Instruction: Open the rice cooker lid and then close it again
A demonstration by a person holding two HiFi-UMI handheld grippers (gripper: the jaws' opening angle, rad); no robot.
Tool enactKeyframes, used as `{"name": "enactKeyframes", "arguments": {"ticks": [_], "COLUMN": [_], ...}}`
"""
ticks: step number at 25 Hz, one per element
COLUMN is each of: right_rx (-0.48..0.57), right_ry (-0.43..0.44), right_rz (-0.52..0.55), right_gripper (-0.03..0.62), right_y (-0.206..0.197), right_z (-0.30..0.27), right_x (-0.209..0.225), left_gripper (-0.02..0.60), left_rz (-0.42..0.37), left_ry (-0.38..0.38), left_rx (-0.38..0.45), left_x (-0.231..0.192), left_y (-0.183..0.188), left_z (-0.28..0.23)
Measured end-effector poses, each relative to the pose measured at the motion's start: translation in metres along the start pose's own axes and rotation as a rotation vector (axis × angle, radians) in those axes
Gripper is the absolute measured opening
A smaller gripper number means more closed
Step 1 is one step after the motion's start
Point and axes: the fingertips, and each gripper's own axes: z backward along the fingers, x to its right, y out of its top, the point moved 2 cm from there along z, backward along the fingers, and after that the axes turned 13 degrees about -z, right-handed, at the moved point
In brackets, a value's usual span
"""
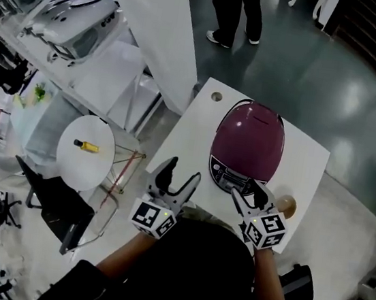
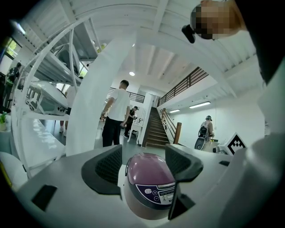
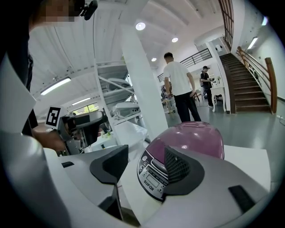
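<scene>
A purple rice cooker (image 1: 248,143) with its lid down stands on the white table (image 1: 190,136), its control panel (image 1: 228,181) facing me. My left gripper (image 1: 178,176) hovers open at the table's near edge, left of the cooker, holding nothing. My right gripper (image 1: 249,193) is open just in front of the control panel. In the left gripper view the cooker (image 2: 149,180) shows between the open jaws of the left gripper (image 2: 141,165). In the right gripper view the cooker (image 3: 189,140) sits behind the right jaw of the right gripper (image 3: 144,164), and the panel (image 3: 152,173) is close.
A round hole (image 1: 216,96) marks the table's far left corner. A small round white table (image 1: 86,151) with a yellow object (image 1: 87,146) stands to the left, beside a white pillar (image 1: 163,26) and shelving (image 1: 61,19). A person (image 1: 235,11) stands beyond the table.
</scene>
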Motion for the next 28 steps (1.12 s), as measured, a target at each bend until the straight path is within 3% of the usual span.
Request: {"name": "enactKeyframes", "arguments": {"ticks": [4,6,11,21,28], "right_rx": [-0.040,-0.068,-0.117,-0.190,-0.260], "right_ry": [-0.037,-0.074,-0.127,-0.151,-0.231], "right_rz": [-0.002,0.000,0.053,0.097,0.139], "right_gripper": [0.226,0.123,0.019,0.002,0.002], "right_y": [-0.004,-0.007,-0.010,-0.024,-0.036], "right_z": [-0.007,-0.011,-0.020,-0.054,-0.063], "right_x": [0.004,0.010,0.017,0.025,0.033], "left_gripper": [0.282,0.282,0.282,0.282,0.281], "left_rz": [0.014,0.010,0.029,0.039,0.051], "left_ry": [-0.015,-0.027,-0.053,-0.086,-0.111], "left_rx": [0.008,0.013,0.014,0.055,0.053], "left_x": [-0.007,-0.008,-0.004,-0.014,-0.024], "left_y": [-0.001,-0.001,-0.005,0.006,0.004], "left_z": [-0.001,-0.003,-0.005,-0.010,-0.017]}}
